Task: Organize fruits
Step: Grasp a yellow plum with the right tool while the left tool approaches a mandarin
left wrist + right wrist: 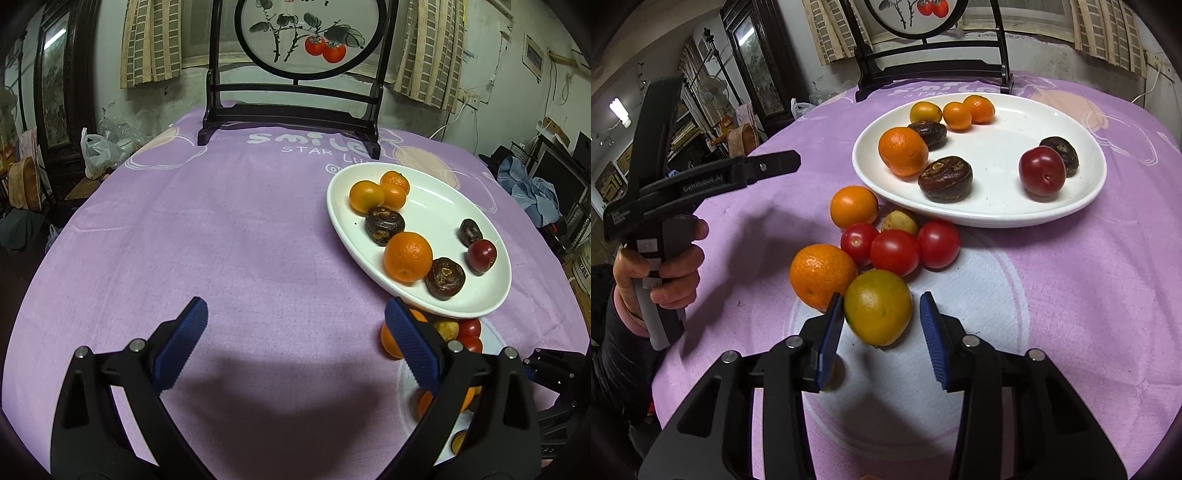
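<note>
A white plate (997, 210) holds several fruits: oranges, dark brown fruits and a red plum (1042, 170). Loose fruit lies on the purple cloth in front of it: two oranges, three tomatoes (894, 252) and a small yellow fruit (898, 221). My right gripper (882, 314) is open with a green-yellow orange (878, 307) between its fingers; the left pad touches it, the right pad stands apart. My left gripper (295, 314) is open and empty over bare cloth, left of the plate (436, 206). It also shows in the right wrist view (775, 164), held by a hand.
A dark wooden stand with a round painted screen (299, 33) stands at the table's far edge. The purple tablecloth (221, 229) covers the round table. Clutter, bags and furniture surround the table on both sides.
</note>
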Demonstrator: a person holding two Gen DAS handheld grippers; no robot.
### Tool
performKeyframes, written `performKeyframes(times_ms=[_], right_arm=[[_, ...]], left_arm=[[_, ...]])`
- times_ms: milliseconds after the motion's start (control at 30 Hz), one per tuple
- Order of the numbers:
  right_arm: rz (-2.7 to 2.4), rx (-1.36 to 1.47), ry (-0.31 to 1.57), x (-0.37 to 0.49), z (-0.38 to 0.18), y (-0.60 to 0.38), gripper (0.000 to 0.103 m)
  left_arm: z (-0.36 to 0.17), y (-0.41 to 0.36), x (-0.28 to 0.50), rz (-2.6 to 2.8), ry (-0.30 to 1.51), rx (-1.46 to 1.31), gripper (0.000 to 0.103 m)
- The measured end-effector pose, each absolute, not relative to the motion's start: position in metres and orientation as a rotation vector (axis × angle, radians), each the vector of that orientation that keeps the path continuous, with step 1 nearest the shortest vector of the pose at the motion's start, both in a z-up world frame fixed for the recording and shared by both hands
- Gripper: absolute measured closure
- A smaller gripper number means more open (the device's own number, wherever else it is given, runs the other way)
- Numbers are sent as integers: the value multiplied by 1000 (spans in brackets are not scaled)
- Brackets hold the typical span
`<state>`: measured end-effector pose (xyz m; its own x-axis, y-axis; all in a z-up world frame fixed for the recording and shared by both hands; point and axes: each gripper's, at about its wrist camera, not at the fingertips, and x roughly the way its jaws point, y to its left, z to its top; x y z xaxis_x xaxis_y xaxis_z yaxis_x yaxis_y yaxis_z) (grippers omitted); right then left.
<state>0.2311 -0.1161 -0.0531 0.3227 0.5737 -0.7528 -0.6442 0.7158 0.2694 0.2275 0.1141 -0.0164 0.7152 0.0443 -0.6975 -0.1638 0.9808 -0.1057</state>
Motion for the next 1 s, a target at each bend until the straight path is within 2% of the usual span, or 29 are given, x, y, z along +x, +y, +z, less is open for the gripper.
performKeyframes(times_ms=[233,433,500,600,900,1000], right_arm=[[808,-22,960,237,-53,-122,66],[757,131,908,247,-36,-154,66],[738,159,901,249,-33,-161,66],[725,168,902,250,-33,-163,66],[728,149,904,247,-34,-160,66],[725,149,905,247,-34,-160,66]], left_arm=[[-17,111,225,107,766,-148,5],[-15,96,216,-27,783,-121,6],[-16,82,209,-110,787,-77,19],[-22,60,201,-209,818,-8,30],[-25,36,187,-309,808,43,34],[-28,30,185,-325,818,59,42]])
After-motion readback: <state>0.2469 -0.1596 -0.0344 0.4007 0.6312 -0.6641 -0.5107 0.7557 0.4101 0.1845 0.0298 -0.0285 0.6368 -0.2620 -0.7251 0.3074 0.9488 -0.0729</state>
